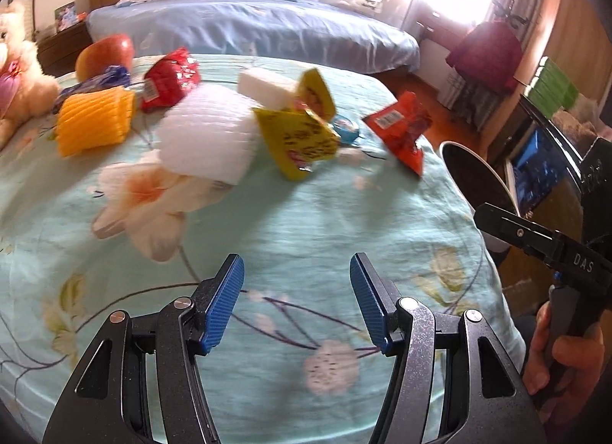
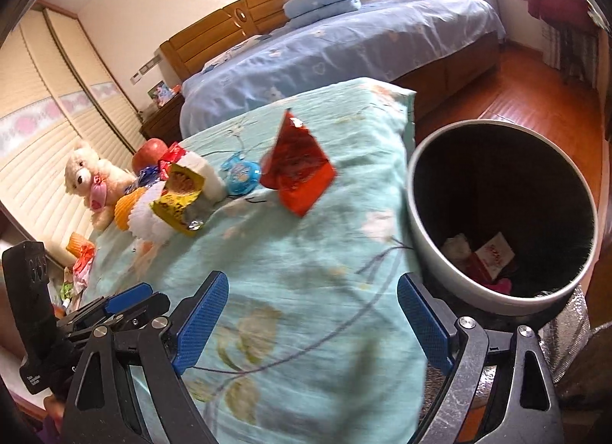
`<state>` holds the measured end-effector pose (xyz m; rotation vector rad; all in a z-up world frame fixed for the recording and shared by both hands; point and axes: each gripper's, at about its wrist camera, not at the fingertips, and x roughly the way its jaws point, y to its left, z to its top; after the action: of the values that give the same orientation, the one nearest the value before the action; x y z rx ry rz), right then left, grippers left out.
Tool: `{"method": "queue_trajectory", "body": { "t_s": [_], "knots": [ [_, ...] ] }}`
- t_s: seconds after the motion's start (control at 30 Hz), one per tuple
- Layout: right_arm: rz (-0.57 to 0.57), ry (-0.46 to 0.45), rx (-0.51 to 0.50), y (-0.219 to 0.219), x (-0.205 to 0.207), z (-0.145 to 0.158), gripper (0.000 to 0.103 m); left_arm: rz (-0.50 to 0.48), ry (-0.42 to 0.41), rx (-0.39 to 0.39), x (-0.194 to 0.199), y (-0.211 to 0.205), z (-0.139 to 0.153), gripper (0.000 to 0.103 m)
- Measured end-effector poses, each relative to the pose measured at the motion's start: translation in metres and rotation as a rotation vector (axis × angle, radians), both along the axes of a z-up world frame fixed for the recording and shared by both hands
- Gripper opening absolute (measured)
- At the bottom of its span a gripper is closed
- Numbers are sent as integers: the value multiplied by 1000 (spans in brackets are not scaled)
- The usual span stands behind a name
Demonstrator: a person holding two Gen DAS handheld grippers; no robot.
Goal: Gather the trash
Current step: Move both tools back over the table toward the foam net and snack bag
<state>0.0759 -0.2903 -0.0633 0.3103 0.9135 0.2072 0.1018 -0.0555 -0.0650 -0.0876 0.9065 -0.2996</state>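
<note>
Trash lies on a teal floral bedspread [image 1: 306, 222]: an orange-red wrapper [image 1: 401, 126] [image 2: 298, 172], a yellow wrapper [image 1: 298, 137] [image 2: 179, 203], white foam netting [image 1: 208, 134], yellow foam netting [image 1: 93, 120], a red wrapper [image 1: 170, 78] and a blue lid [image 2: 241, 172]. A white bin [image 2: 501, 214] with trash inside stands at the bed's right edge. My left gripper [image 1: 297, 271] is open and empty, short of the pile. My right gripper [image 2: 311, 293] is open and empty, between bedspread and bin.
An apple [image 1: 105, 55] and a teddy bear [image 2: 91, 180] sit at the far left of the bedspread. A second bed with blue sheets [image 1: 248, 30] stands behind. A wooden floor [image 2: 535, 95] lies to the right.
</note>
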Motion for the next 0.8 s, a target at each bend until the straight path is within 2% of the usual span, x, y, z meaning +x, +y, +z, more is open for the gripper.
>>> {"method": "queue_trajectory", "body": {
  "t_s": [0.47,0.8],
  "knots": [
    [19,-3,-16,26,24,-4,91,97,8,7,20,31,-1,59],
    [-18,-7,-20,32,48,-4,91,132,-2,18,43,38,1,59]
  ]
}}
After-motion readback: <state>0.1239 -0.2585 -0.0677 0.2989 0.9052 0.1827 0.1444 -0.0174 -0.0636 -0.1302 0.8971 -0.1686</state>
